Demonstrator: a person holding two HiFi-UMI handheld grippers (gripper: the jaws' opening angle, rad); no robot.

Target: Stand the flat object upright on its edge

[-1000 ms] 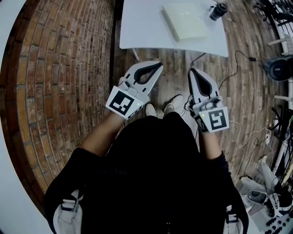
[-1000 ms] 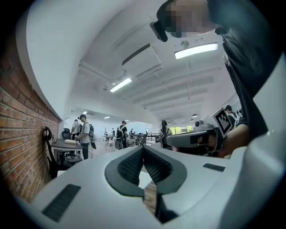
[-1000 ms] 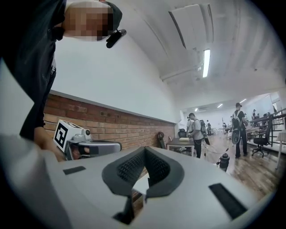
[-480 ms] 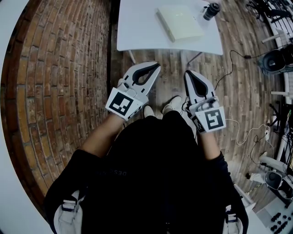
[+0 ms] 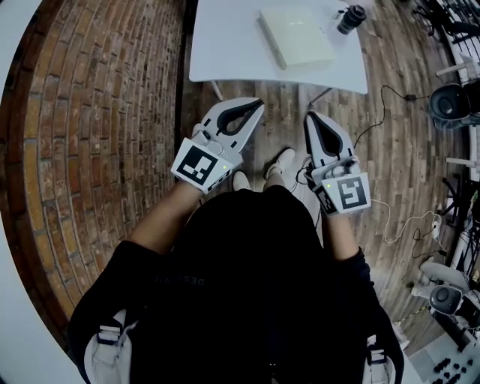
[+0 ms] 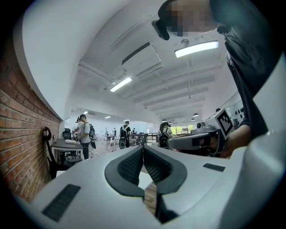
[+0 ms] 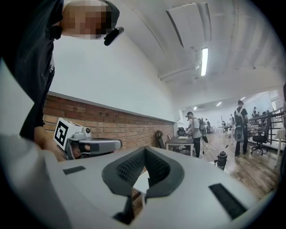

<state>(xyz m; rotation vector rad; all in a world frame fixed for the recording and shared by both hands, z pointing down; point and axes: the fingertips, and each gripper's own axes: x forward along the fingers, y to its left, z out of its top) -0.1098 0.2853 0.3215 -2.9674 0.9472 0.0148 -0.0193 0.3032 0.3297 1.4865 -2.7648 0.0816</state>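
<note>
No brand or readable word is shown. The only markings are the black-and-white square patterns on the marker cubes (image 5: 199, 165) of the two grippers, and a faint line of lettering on the person's black top (image 5: 247, 285), too small to be read.

The left gripper (image 5: 259, 102) is held in front of the body over the wooden floor (image 5: 390, 150), angled forward and a little to the right. Its fingers (image 6: 128, 166) are seen pressed together at the tips, with nothing between them. The right gripper (image 5: 310, 115) is held beside it – well apart from it – and is pointed forward toward the desk (image 5: 225, 45). Its fingers (image 7: 129, 169) are likewise closed on nothing. Both forearms are bare and bent at the elbow, and the marker cubes are turned back toward the person. A pair of light shoes (image 5: 281, 161) is visible on the floor between the grippers.

The flat object (image 5: 296, 36), pale cream, is laid flat on the white desk, toward its right side, well ahead of both grippers and touched by neither. A dark bottle (image 5: 351, 19) is stood near its far right corner. A brick wall (image 5: 90, 112) is seen to the left.
</note>
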